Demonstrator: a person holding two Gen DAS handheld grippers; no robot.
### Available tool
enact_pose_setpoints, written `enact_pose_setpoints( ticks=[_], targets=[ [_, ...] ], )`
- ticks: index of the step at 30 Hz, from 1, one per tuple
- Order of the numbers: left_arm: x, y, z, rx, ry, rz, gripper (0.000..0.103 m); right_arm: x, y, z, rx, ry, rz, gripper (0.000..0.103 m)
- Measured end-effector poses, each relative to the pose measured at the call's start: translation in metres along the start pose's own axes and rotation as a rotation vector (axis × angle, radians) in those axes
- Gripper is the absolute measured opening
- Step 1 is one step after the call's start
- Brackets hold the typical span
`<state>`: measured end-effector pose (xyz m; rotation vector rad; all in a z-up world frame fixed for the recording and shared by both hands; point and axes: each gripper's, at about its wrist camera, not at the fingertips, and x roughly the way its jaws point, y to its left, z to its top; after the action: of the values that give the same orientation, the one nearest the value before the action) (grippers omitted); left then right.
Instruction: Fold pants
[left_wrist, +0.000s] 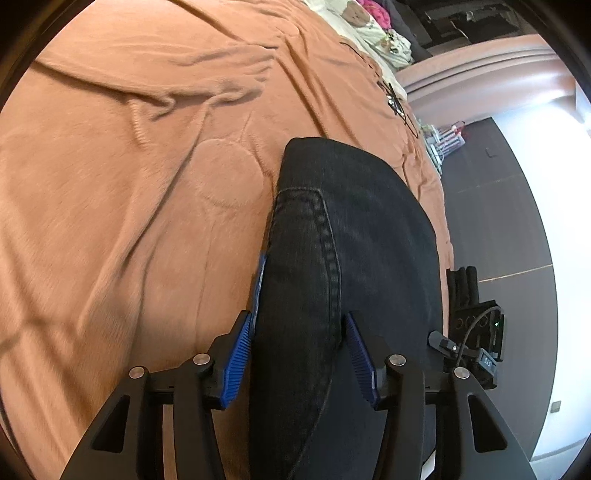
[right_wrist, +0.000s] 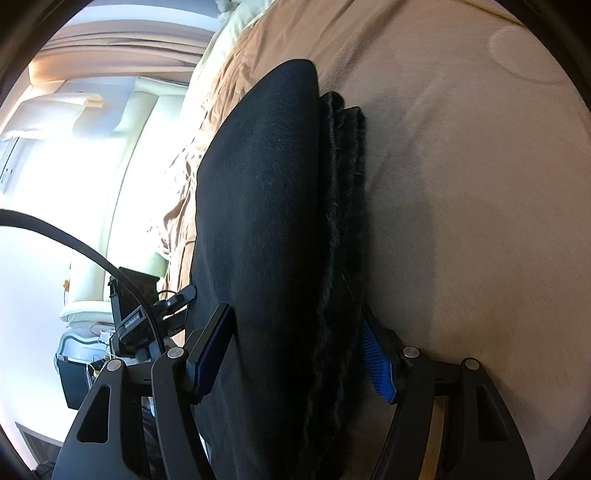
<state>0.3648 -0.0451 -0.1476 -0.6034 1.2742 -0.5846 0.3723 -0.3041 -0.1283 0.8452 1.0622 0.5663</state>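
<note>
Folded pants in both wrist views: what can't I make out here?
- Left wrist view: the near end of the pants is cut off by the bottom edge, behind the left gripper.
- Right wrist view: the inner layers are hidden by the top fold; the right gripper covers the grip area.
- Bedspread: its near part is blurred.

left gripper (left_wrist: 299, 354): clamped on cloth, it seems; right gripper (right_wrist: 299, 354): clamped on folded cloth

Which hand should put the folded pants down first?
Probably neither first. The left gripper and the right gripper each clamp a side of the folded black pants above the orange blanket. If one leads, perhaps the left: its view shows more bare blanket.
</note>
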Motion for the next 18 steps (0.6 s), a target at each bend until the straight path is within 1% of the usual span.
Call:
enact_pose_setpoints(
  ticks=[4,7,15,18],
  targets=[
    [0.009,0.005,0.005,-0.014,0.015,-0.039,0.052,0.004,-0.002,0.006,-0.011,0.010,0.004,0.065],
    [0.011,0.006,0.003,-0.012,0.016,-0.053,0.052,0.005,-0.002,0.006,-0.022,0.014,0.006,0.065],
    [0.009,0.004,-0.003,0.004,-0.002,-0.055,0.052,0.008,0.008,0.004,-0.060,0.016,-0.004,0.065],
    [0.008,0.001,-0.006,0.009,-0.004,-0.045,0.052,0.007,0.011,0.001,-0.082,0.037,-0.009,0.065]
  ],
)
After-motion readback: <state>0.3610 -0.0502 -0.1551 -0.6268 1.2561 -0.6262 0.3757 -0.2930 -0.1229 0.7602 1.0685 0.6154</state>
